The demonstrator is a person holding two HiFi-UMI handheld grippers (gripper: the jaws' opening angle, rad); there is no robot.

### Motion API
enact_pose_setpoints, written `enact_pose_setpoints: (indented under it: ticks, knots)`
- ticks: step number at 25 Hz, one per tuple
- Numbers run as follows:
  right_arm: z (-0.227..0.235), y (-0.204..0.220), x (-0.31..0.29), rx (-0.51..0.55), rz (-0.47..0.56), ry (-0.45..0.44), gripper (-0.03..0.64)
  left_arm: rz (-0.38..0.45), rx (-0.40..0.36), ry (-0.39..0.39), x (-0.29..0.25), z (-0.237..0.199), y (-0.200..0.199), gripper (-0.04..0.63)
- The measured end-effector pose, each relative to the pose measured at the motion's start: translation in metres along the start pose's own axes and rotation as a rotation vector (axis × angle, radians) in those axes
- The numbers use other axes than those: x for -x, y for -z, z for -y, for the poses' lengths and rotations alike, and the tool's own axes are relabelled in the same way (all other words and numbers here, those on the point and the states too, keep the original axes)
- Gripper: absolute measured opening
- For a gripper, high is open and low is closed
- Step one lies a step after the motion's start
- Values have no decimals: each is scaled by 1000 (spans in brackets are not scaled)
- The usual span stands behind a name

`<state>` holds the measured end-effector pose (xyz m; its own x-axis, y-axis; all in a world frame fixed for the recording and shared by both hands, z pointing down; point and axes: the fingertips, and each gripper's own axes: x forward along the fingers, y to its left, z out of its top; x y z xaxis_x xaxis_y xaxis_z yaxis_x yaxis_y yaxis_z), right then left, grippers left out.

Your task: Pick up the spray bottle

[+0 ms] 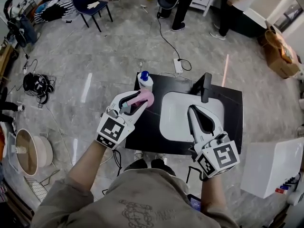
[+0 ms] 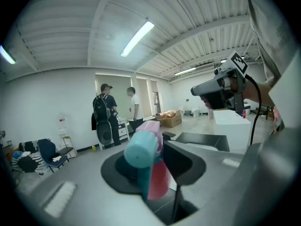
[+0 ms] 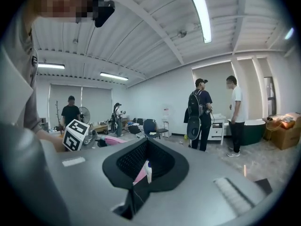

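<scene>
Over table (image 1: 147, 133), left gripper (image 1: 140, 102) fingers clamp spray bottle (image 1: 147, 97) lengthwise, teal head rearward; right gripper (image 1: 192, 110) clenched, empty

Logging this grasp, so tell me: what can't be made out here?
- Spray bottle base: left gripper view, hidden behind the body of the left gripper.
- Its trigger: head view, covered by the fingers.
- White bottle label: head view, too small.
</scene>
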<state>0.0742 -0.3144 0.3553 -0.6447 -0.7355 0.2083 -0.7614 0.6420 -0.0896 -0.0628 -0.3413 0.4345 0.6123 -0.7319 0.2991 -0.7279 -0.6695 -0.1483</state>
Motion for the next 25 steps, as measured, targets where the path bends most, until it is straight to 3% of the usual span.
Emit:
enact_pose_setpoints:
  ticks: [6,12,18,25]
  knots:
    - [-9,-45,21,36,93,-10,29,47,2,-63,35,-9,-49,138]
    - [-17,-63,41,68,133,-28,29,109,0,-98,68,-3,-81,138]
    - [-27,-61,41,61,114,-76,29,125,-42,-82,90,3,-91,138]
    - [-34,-34,33,71,41,-137,28,81,-58,-132,107,4,-76,138]
